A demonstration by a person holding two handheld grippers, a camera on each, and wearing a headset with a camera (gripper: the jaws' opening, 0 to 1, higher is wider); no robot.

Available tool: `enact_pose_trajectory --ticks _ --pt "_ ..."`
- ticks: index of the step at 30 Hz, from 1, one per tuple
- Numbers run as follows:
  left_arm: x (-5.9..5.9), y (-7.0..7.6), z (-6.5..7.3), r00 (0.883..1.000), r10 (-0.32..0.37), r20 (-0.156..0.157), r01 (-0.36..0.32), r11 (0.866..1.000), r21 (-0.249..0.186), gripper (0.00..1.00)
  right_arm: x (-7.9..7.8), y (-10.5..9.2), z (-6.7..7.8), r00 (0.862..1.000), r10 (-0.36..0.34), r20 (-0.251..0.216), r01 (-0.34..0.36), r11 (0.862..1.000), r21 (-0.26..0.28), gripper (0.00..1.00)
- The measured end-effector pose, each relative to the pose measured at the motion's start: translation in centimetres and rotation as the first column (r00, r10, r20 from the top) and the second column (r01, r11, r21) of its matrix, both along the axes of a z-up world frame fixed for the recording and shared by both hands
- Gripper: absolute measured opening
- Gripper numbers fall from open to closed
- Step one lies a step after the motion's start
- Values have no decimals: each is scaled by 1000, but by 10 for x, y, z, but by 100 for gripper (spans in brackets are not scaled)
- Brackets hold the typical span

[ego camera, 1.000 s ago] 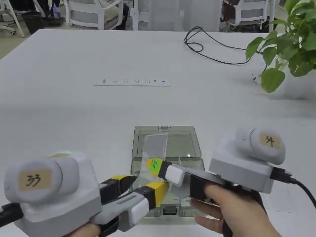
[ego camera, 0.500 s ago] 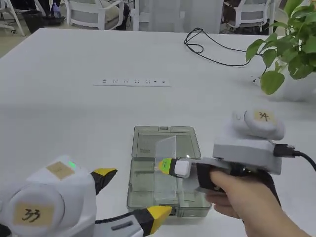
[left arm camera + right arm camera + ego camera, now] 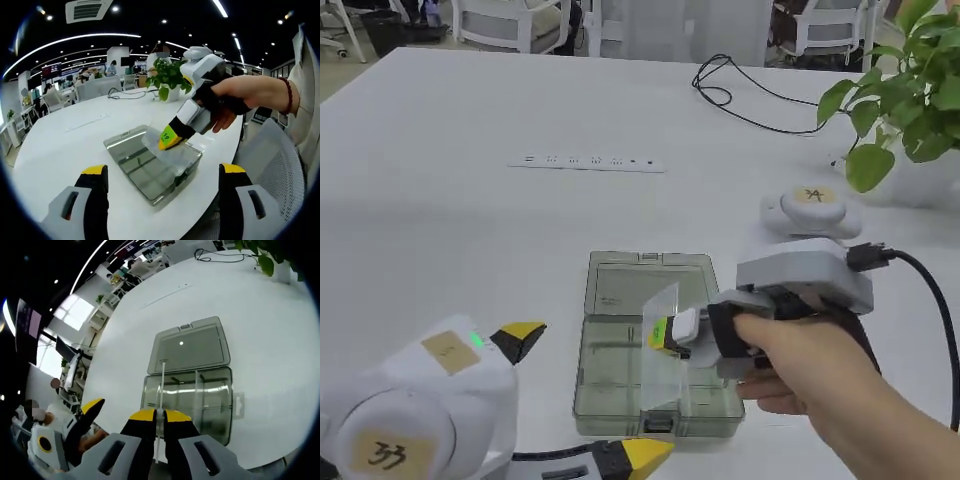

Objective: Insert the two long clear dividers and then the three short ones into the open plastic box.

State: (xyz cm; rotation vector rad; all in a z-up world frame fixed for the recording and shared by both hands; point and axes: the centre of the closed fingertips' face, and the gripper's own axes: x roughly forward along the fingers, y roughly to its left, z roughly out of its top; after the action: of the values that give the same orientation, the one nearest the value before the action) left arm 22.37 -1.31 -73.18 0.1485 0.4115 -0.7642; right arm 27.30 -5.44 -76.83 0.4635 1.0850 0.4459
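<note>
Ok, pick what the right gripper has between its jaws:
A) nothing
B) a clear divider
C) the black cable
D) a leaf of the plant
B: in the right gripper view the right gripper is shut on a clear divider, seen edge-on between the yellow tips and held over the open plastic box.
</note>
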Motion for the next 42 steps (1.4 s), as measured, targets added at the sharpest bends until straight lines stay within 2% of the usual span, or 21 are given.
enact_pose_trajectory --ticks 5,8,11,14,20,29,42 --pt "2 -1 2 999 -17 27 17 1000 4 96 2 1 -6 999 -5 -46 4 1000 -21 6" --pt "2 0 1 999 -26 29 25 1000 12 99 3 4 -10 998 -1 -65 0 1000 -24 6" --pt "2 -2 2 999 -30 33 30 1000 -8 100 2 6 -14 996 8 -87 -10 1000 -28 6" --pt "2 -2 2 999 -36 37 36 999 -5 100 3 5 -20 995 9 -98 -14 999 -50 6" --pt "4 0 -3 999 -40 32 39 999 14 100 4 8 -25 993 6 -121 -11 999 -44 6" --pt "10 11 -11 1000 5 8 -5 1000 21 97 6 7 -32 989 11 -148 -19 998 -54 6" --pt "9 8 -14 1000 -20 10 19 999 41 96 7 11 -41 985 13 -172 -25 998 -66 6"
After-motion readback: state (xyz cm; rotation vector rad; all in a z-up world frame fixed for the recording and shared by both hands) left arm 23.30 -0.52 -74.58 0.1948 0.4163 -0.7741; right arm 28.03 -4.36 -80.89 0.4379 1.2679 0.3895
